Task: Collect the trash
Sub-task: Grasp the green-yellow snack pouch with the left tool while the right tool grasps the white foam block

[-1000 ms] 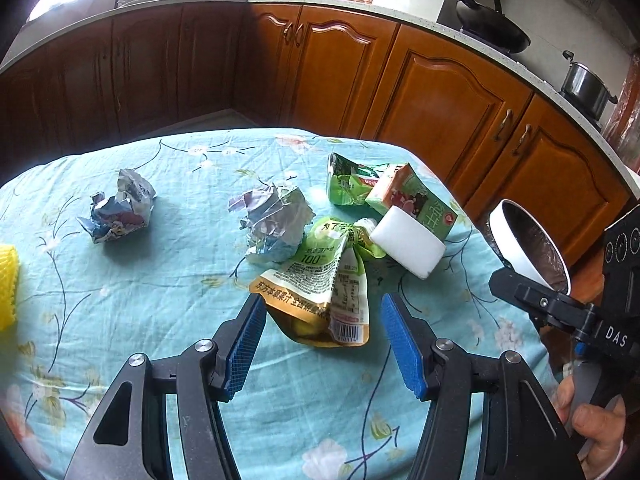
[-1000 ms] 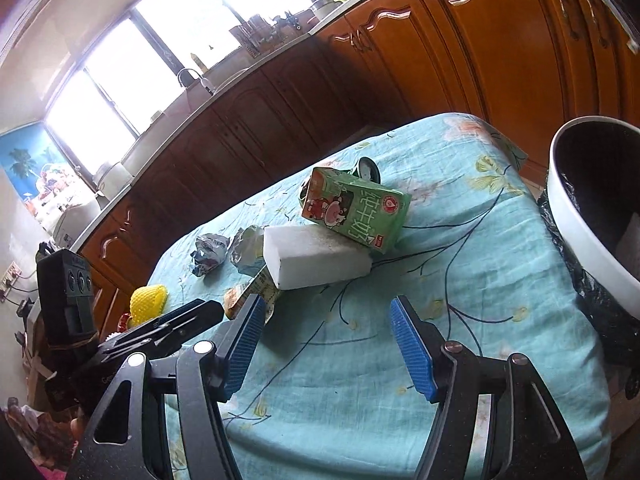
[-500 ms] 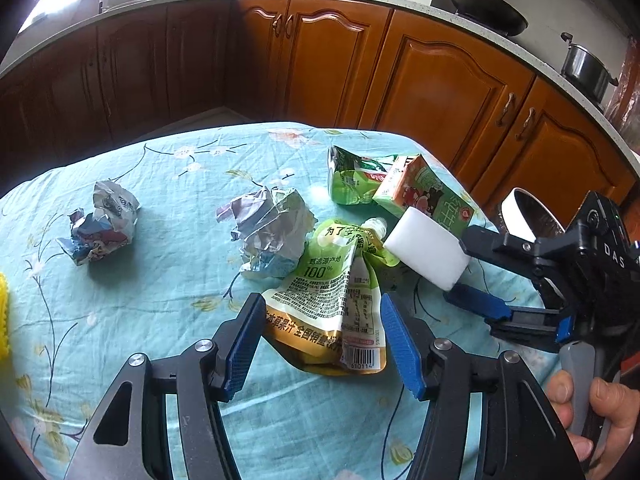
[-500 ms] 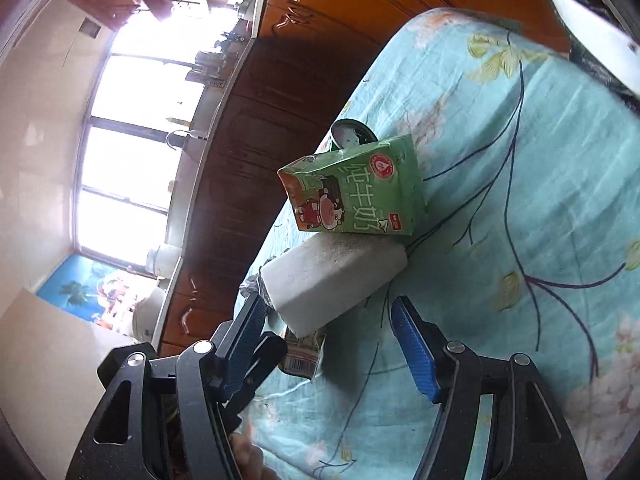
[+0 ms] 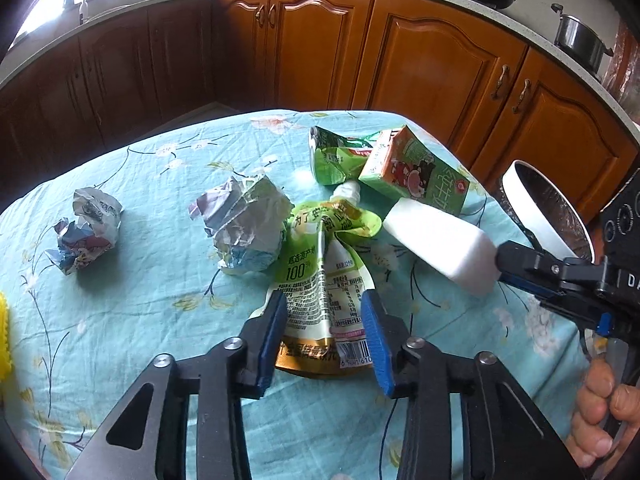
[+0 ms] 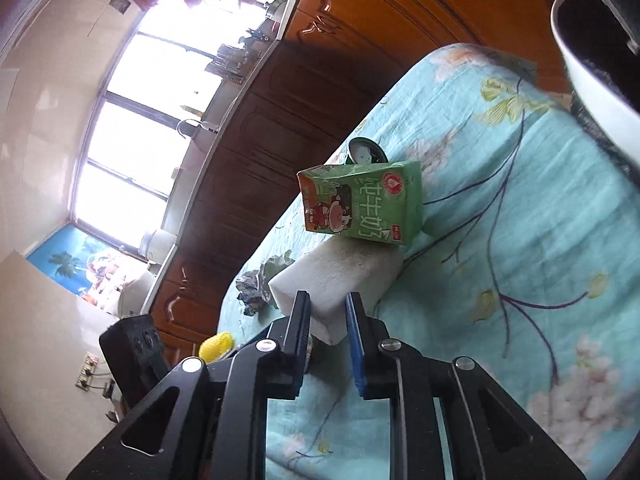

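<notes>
A round table under a turquoise flower-print tablecloth (image 5: pixel 120 320) fills the lower part of the left wrist view, with brown wooden kitchen cabinets (image 5: pixel 440 60) curving behind it. At the right edge stands one white-rimmed bin lined with a black bag (image 5: pixel 532 212).

Six pieces of trash lie on the cloth. The white rectangular foam block (image 5: pixel 440 248) sits right of centre, its long axis running from upper left to lower right. Its upper end touches the green and orange milk carton (image 5: pixel 416 176), which lies on its side angled the same way. Behind the carton is one crushed green can (image 5: pixel 332 156). At centre lies the flattened green and gold drink pouch (image 5: pixel 320 280), long axis running up the frame, white spout pointing to the top. Two crumpled balls of printed paper (image 5: pixel 244 228) lie left of it, one touching the pouch, the other (image 5: pixel 88 228) well apart at the left.

The left gripper (image 5: pixel 325 334) has just been closing; its blue pads flank the pouch's lower half, and whether they press on it I cannot tell. The right gripper (image 6: pixel 328 320) has just been closing too and is clamped on the near end of the foam block, a hand (image 5: pixel 600 412) on its handle at lower right.
</notes>
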